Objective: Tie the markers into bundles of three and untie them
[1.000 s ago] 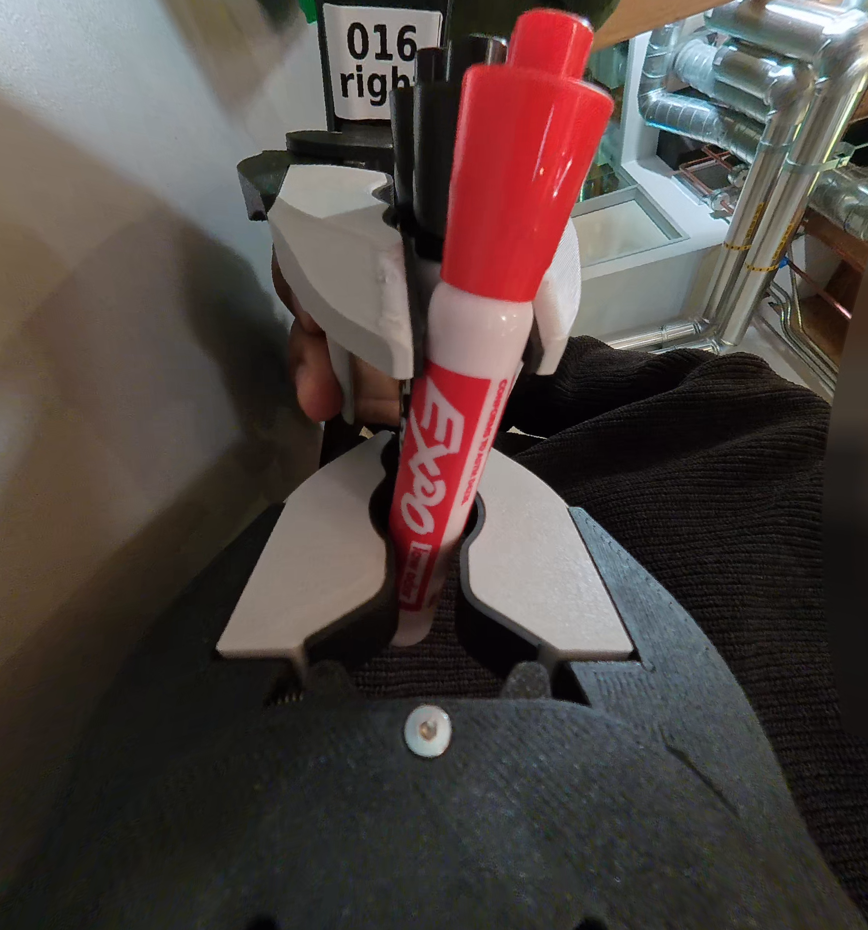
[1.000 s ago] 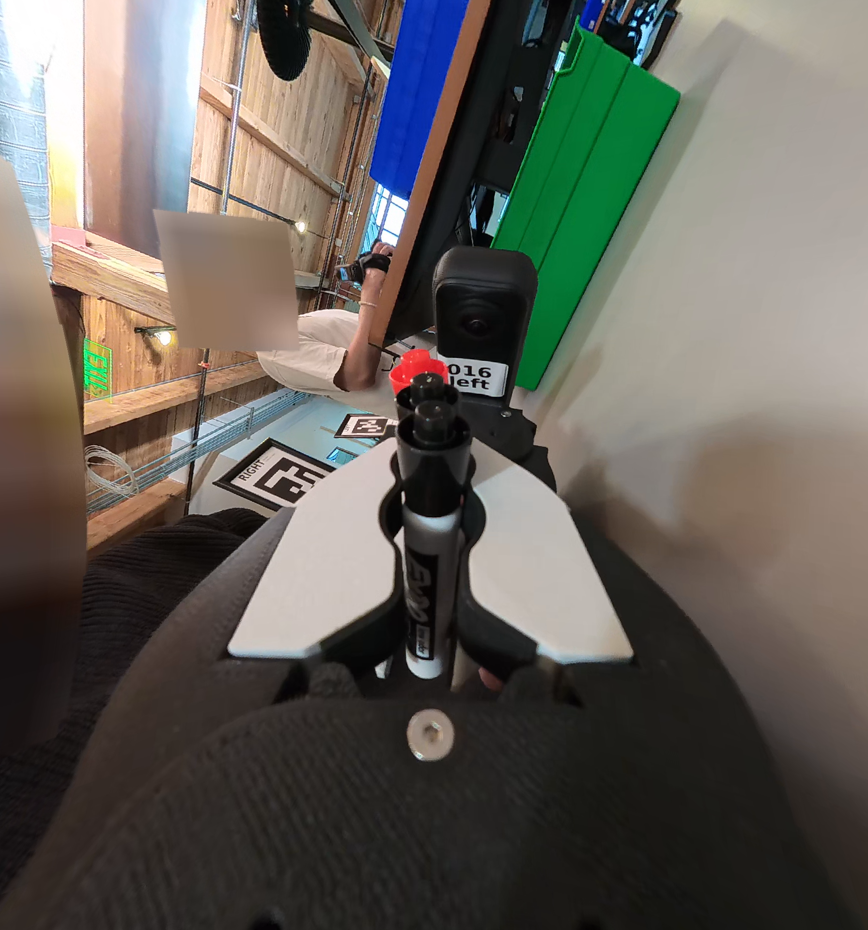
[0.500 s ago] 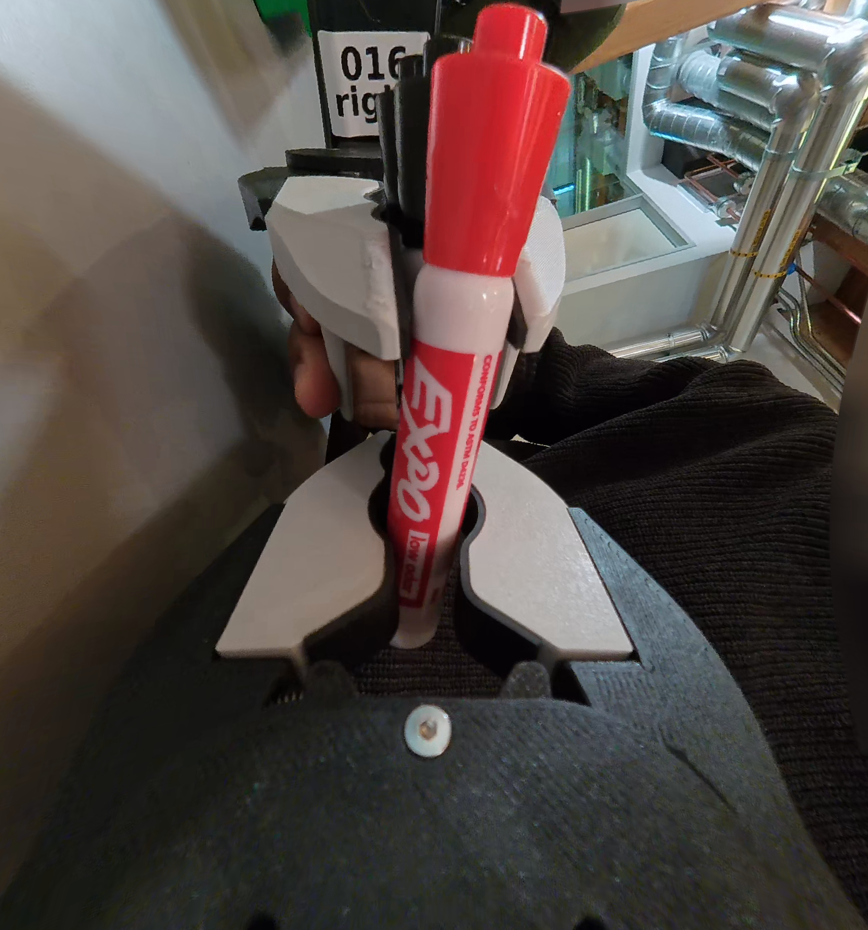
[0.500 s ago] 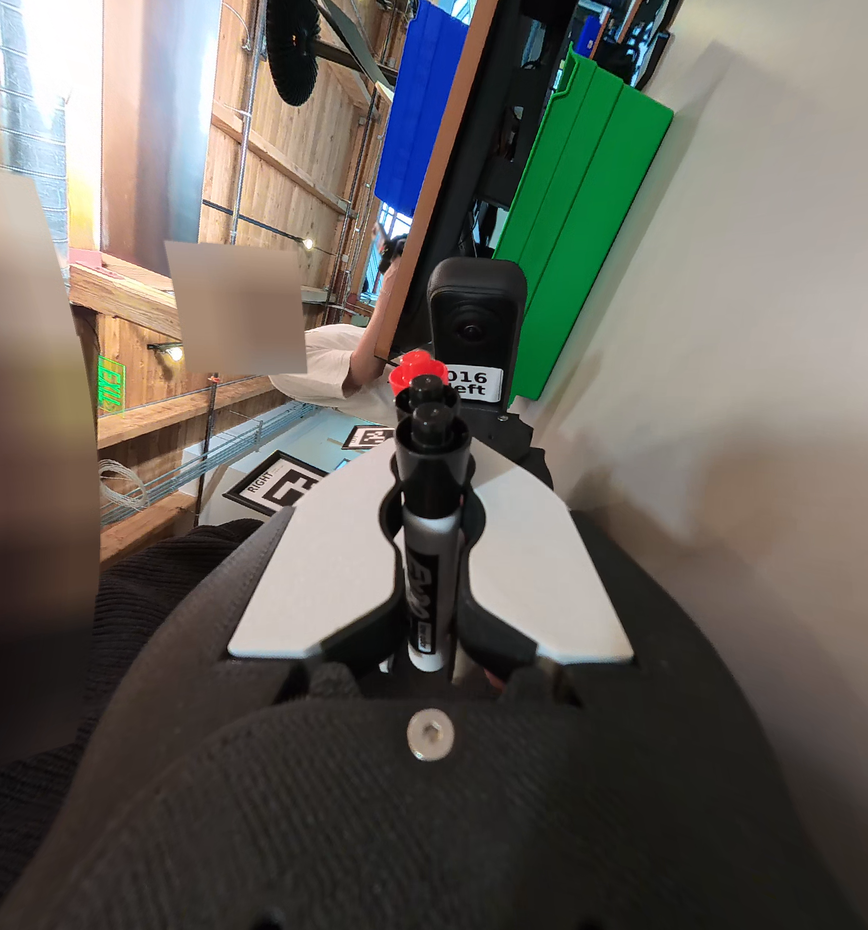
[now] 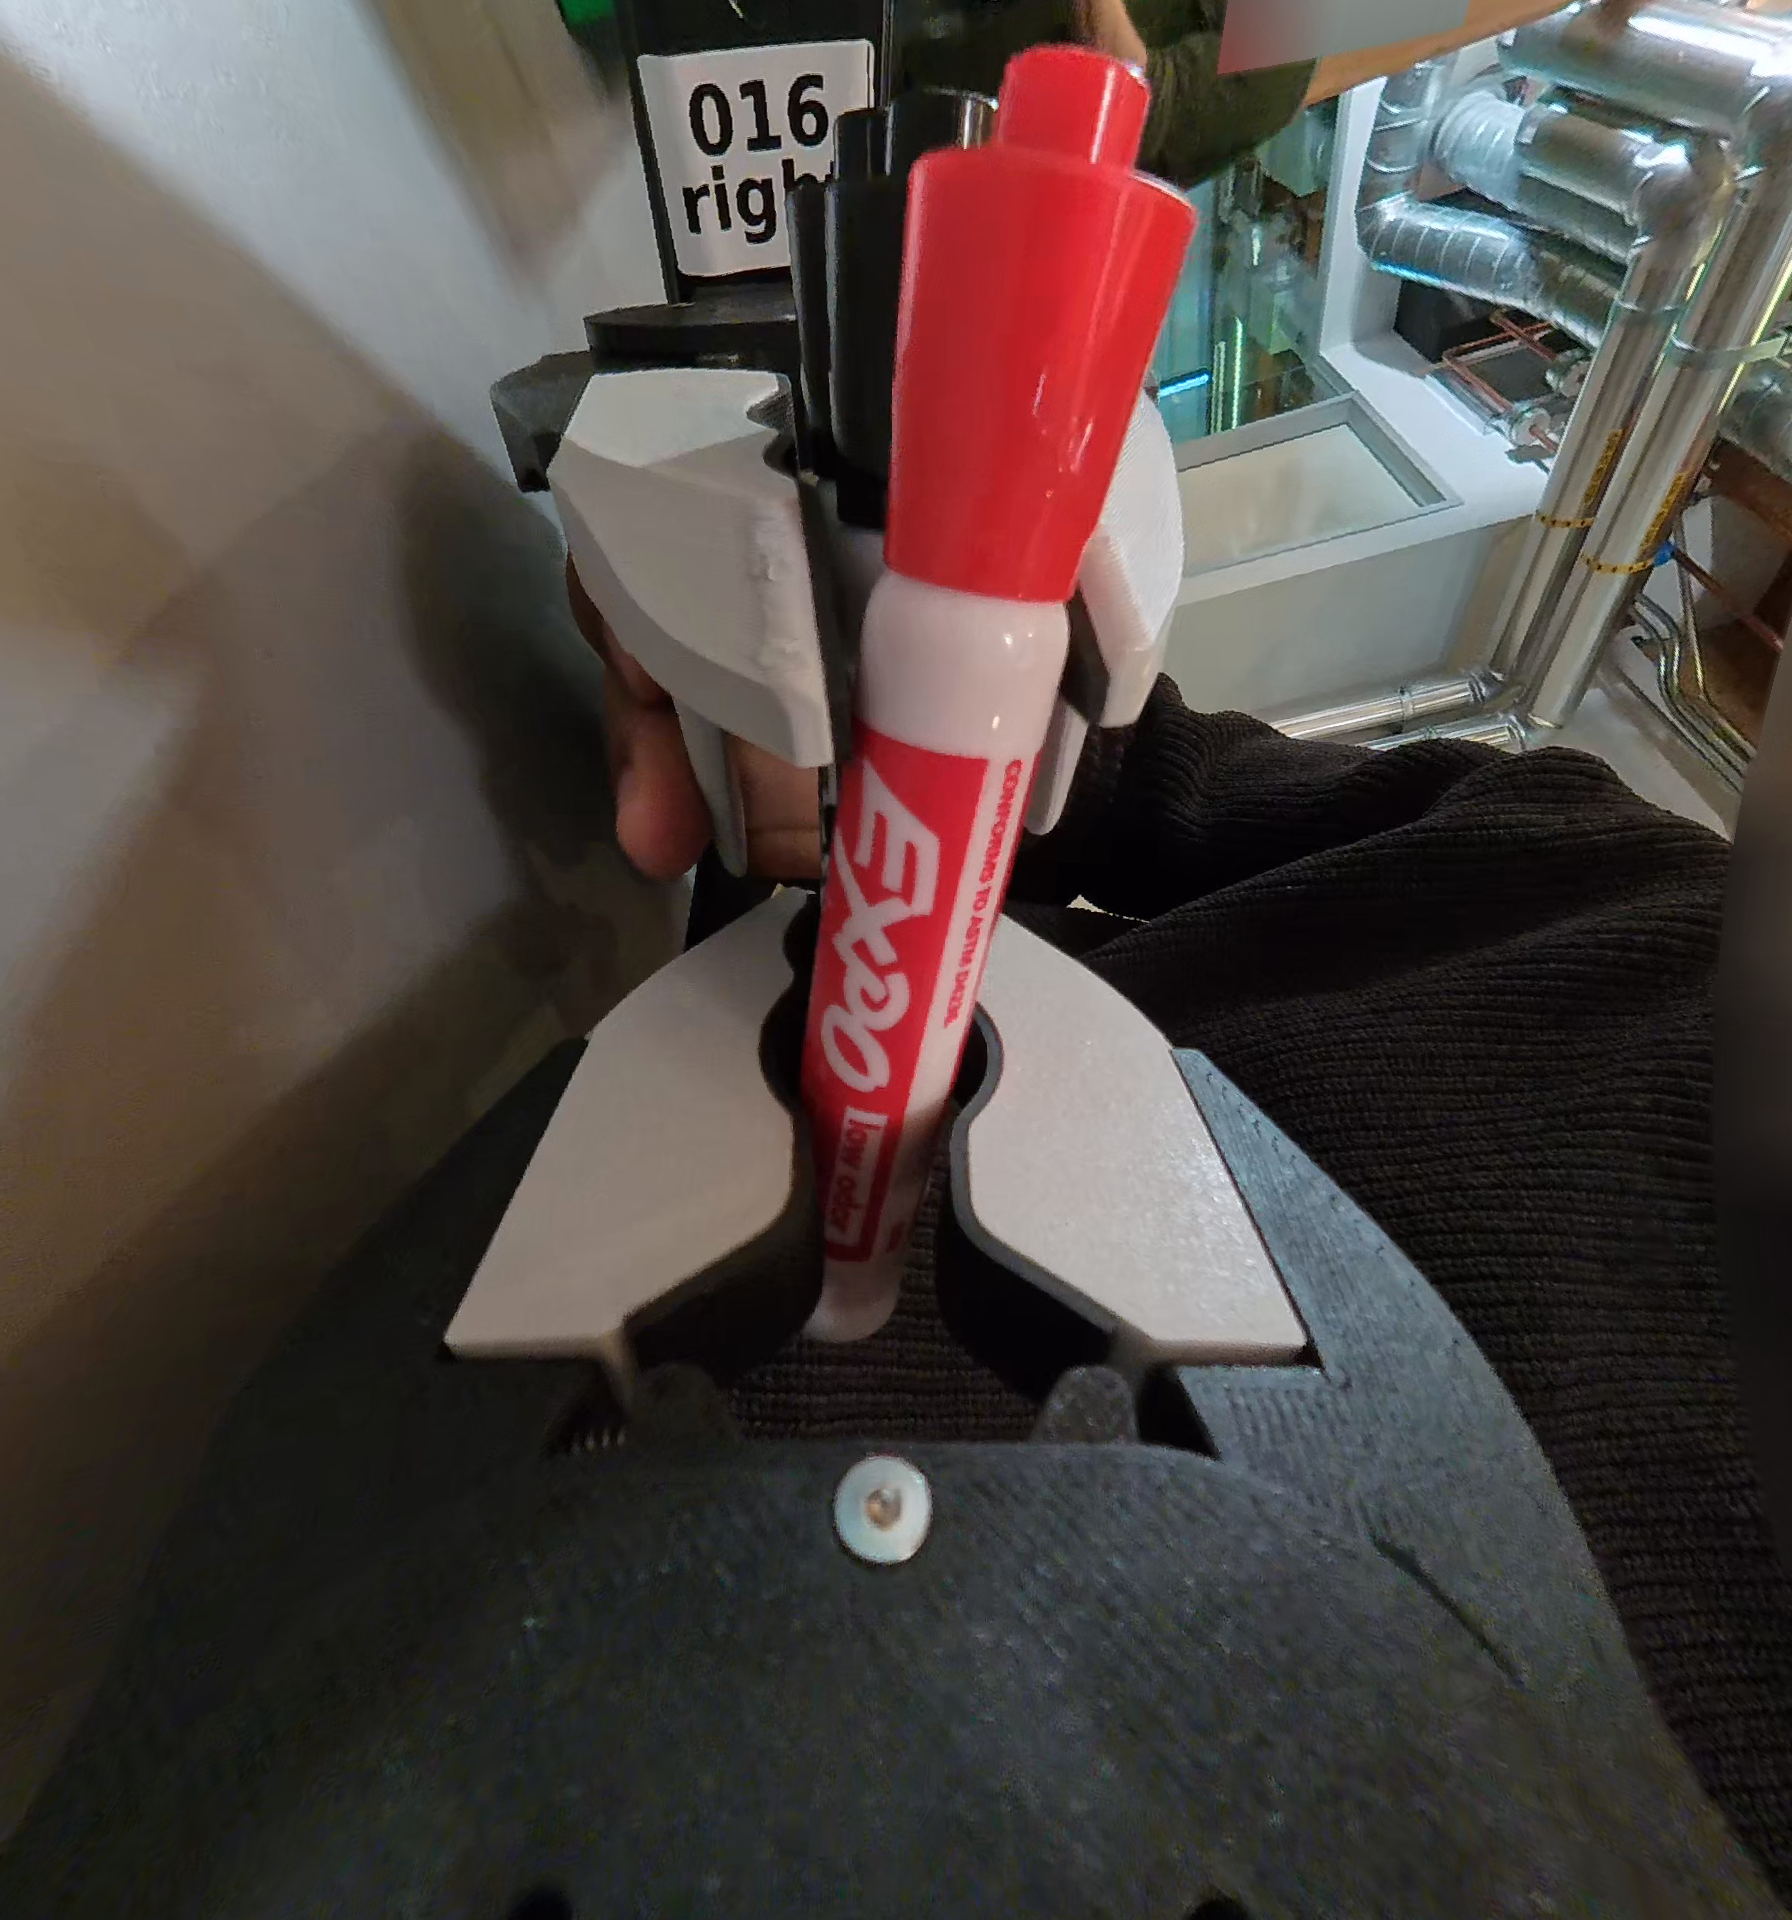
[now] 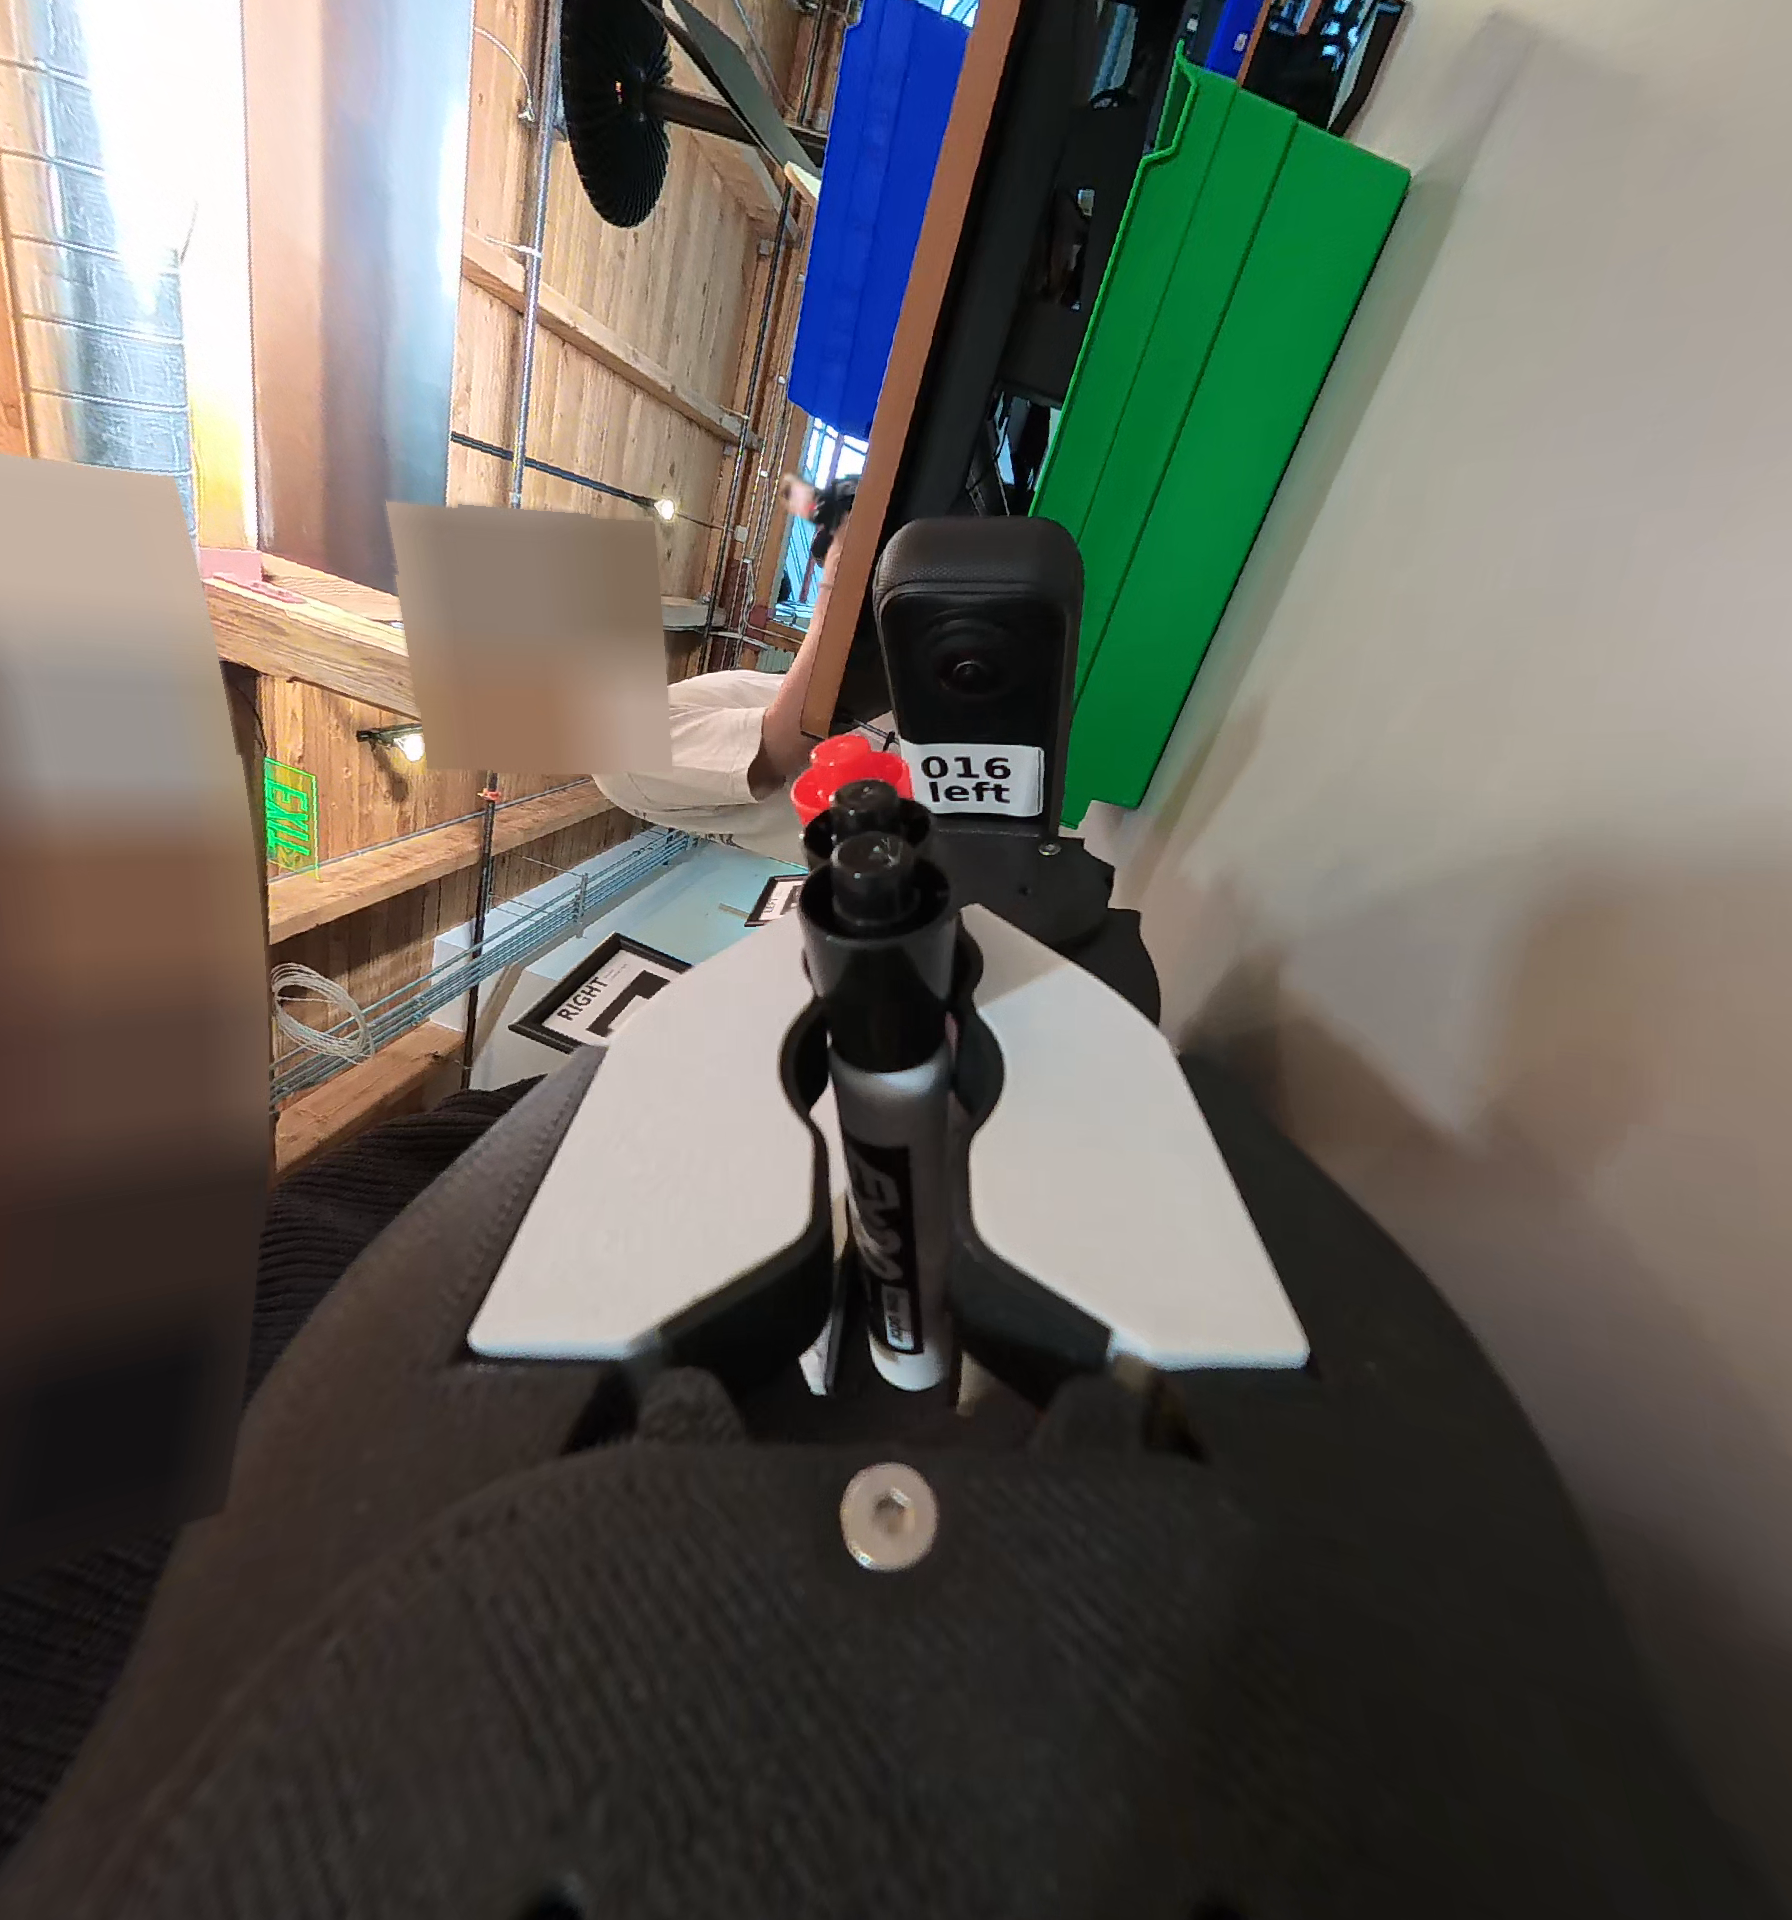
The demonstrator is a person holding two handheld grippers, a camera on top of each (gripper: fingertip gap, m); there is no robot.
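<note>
A red marker (image 5: pixel 1017 416) with a white barrel stands upright, with two black markers (image 5: pixel 850 260) packed behind it as one bundle. My left gripper (image 5: pixel 881 997) is shut on the red marker's lower barrel. My right gripper (image 5: pixel 933 623) faces it and is shut around the bundle just below the caps. In the right wrist view my right gripper (image 6: pixel 887 997) clamps a black marker (image 6: pixel 887 1164). A second black cap (image 6: pixel 866 810) and the red cap (image 6: pixel 840 774) show behind it. I see no band or tie.
A pale surface (image 5: pixel 144 520) fills the left side and shows again in the right wrist view (image 6: pixel 1546 727). A black knit sleeve (image 5: pixel 1391 1039) lies right of the grippers. Metal pipes (image 5: pixel 1650 312), green bins (image 6: pixel 1214 468), a blue bin (image 6: pixel 871 208) and a person (image 6: pixel 705 748) are in the background. The tips of one gripper are about 8 cm away from the tips of the other.
The bundle and both grippers swayed slightly left, then back right. Both grips have stayed shut on the markers.
</note>
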